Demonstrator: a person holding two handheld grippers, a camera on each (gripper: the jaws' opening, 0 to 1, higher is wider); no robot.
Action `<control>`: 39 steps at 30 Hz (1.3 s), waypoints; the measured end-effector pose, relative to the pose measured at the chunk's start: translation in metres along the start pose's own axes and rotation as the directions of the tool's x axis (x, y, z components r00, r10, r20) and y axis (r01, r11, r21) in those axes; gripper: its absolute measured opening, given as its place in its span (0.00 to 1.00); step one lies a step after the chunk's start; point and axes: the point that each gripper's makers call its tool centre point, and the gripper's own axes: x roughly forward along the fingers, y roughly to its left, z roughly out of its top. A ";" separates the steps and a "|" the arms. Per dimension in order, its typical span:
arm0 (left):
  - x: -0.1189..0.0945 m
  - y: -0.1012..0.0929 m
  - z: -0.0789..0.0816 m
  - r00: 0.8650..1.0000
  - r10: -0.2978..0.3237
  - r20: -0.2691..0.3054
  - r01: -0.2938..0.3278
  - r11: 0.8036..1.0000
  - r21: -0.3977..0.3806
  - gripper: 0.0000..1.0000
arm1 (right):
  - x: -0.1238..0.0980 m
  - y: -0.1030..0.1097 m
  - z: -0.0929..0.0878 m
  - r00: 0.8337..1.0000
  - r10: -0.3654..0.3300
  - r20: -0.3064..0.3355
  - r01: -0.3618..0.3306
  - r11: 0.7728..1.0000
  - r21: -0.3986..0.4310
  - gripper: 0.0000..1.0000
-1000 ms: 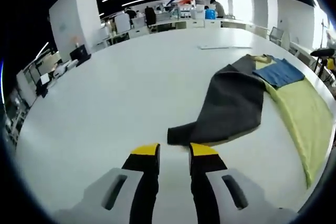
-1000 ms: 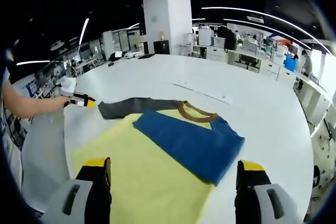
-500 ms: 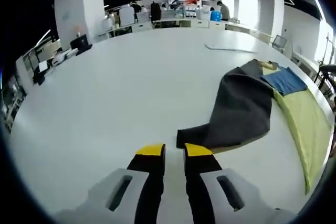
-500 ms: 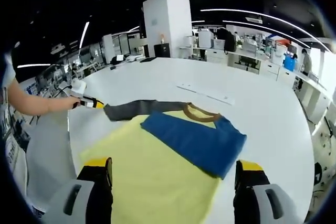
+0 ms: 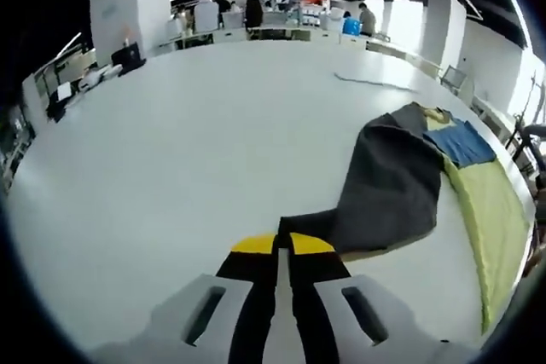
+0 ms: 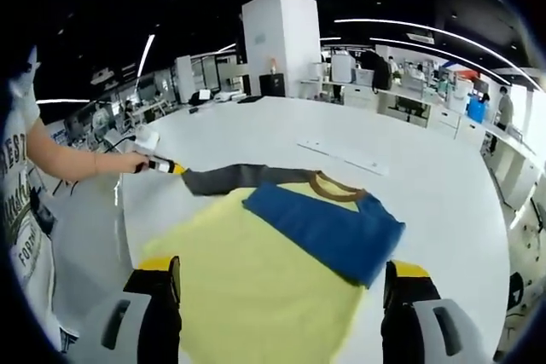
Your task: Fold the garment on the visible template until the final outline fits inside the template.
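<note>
Left gripper (image 5: pixel 282 243) jaws were together at grey sleeve (image 5: pixel 388 181) cuff, likely pinching it for the fold-in; right gripper (image 6: pixel 283 277) hovered wide apart over yellow shirt (image 6: pixel 256 296).

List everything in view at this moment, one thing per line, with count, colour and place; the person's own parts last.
Garment: one, yellow body with brown collar, spread flat on the table in front of the right gripper.
Blue sleeve: one, folded across the garment's chest.
Grey sleeve: one, dark grey, stretched out sideways on the table toward the left gripper.
Table: one, white, large, under everything.
Paper strip: one, white, on the table beyond the collar.
Office background: white pillar, desks, distant people; details too small to tell.
Left gripper: yellow-tipped black jaws nearly closed, at the grey sleeve's cuff; whether they pinch it cannot be told.
Right gripper: jaws wide apart above the yellow cloth.
Forearm: one, holding the left gripper.
</note>
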 end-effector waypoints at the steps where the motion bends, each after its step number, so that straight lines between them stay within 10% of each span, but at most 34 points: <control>1: 0.000 -0.001 0.000 1.000 -0.015 0.000 0.015 0.999 -0.040 0.01 | 0.001 0.002 -0.001 1.000 0.009 0.000 -0.009 1.000 -0.005 0.99; 10: -0.004 -0.012 -0.001 1.000 -0.029 -0.011 0.029 0.999 -0.027 0.00 | 0.004 0.010 -0.007 0.999 0.036 -0.015 -0.037 0.999 -0.016 0.99; 14: -0.007 -0.015 0.001 1.000 -0.025 -0.014 0.026 0.993 0.112 0.00 | 0.003 0.009 -0.008 0.999 0.031 -0.020 -0.031 0.999 -0.017 0.99; 23: -0.025 -0.016 0.020 0.999 -0.034 0.009 0.033 0.994 0.100 0.00 | -0.002 0.011 -0.004 1.000 0.019 -0.007 -0.019 0.999 -0.037 0.99; 39: -0.055 -0.002 0.007 0.998 -0.029 -0.058 0.036 0.992 0.117 0.00 | -0.014 0.018 0.000 1.000 0.016 0.002 -0.015 0.996 -0.085 0.99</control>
